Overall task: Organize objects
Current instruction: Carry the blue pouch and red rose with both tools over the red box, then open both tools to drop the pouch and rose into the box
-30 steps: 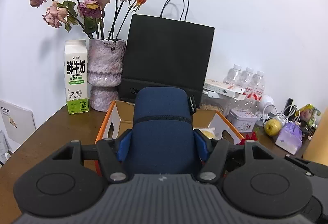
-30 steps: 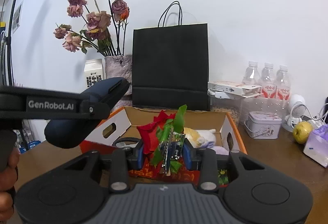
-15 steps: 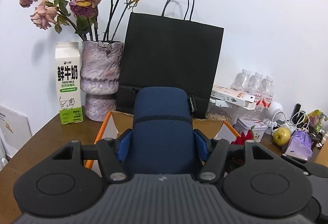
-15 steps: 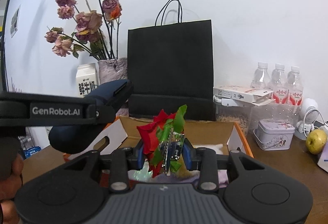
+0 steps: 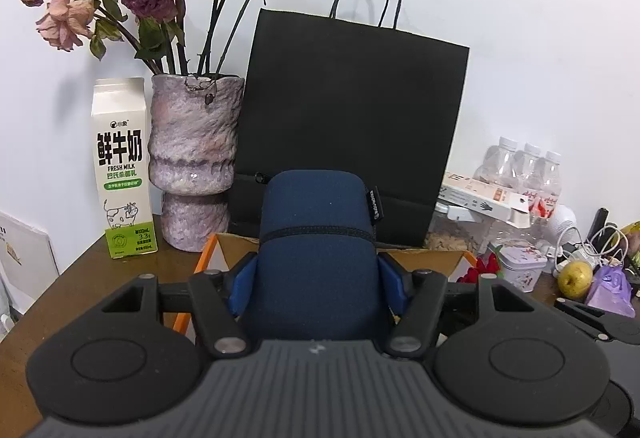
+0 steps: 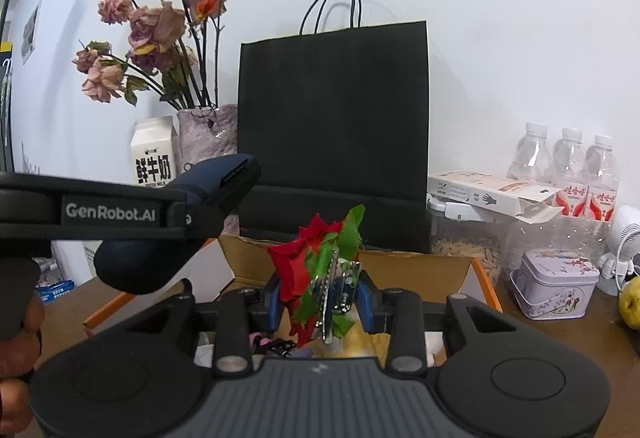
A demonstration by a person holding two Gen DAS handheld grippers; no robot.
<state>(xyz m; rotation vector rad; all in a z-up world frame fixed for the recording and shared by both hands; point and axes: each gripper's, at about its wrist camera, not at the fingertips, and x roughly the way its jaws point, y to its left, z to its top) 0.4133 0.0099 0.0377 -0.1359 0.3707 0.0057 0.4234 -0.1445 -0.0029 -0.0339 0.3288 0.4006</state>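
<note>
Both grippers have drawn back from the box (image 6: 482, 280), each carrying its load. Left gripper (image 5: 316, 278) clamps a blue pouch (image 5: 316, 238); right gripper (image 6: 320, 298) pinches a red flower (image 6: 308, 254). Both look bound for new spots.

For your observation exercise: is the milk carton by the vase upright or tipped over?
Upright. The milk carton stands on its base on the wooden table, gabled top uppermost, beside the vase.
</note>
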